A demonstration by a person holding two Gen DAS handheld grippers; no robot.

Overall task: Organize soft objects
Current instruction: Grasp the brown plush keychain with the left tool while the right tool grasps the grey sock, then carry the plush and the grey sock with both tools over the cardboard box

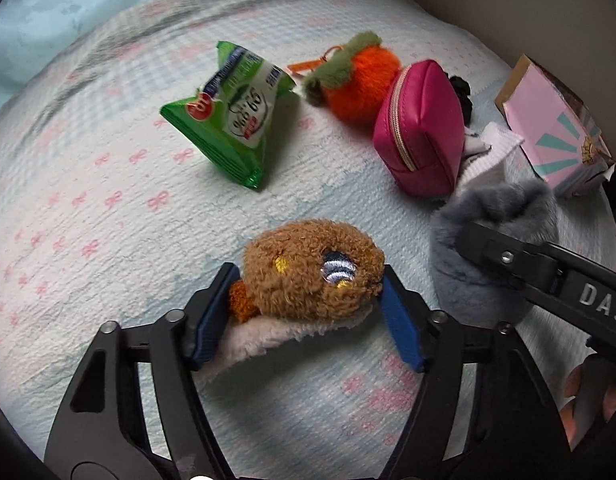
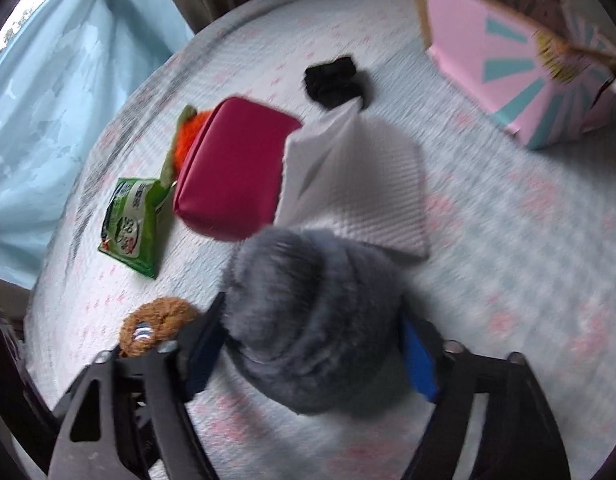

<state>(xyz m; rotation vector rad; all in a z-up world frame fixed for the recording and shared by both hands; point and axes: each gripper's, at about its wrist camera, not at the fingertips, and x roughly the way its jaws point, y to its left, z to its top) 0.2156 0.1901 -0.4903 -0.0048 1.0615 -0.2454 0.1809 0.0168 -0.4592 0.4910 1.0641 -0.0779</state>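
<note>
My left gripper (image 1: 308,286) is shut on a brown plush toy (image 1: 311,268) with a white fleece edge, just above the bedspread. The toy also shows in the right wrist view (image 2: 156,330). My right gripper (image 2: 311,334) is shut on a grey furry pouch (image 2: 308,320), also seen in the left wrist view (image 1: 495,236) just right of the brown toy. On the bed lie a green wipes pack (image 1: 232,116) (image 2: 134,224), an orange plush fruit (image 1: 359,76) (image 2: 190,132), a magenta zip pouch (image 1: 421,128) (image 2: 232,172), a white cloth (image 2: 355,184) (image 1: 487,148) and a black scrunchie (image 2: 333,80).
A pink box with teal rays (image 1: 555,128) (image 2: 519,64) lies at the right edge of the bed. The bedspread (image 1: 88,200) is pale blue with pink bows. A blue curtain (image 2: 48,112) hangs to the left behind the bed.
</note>
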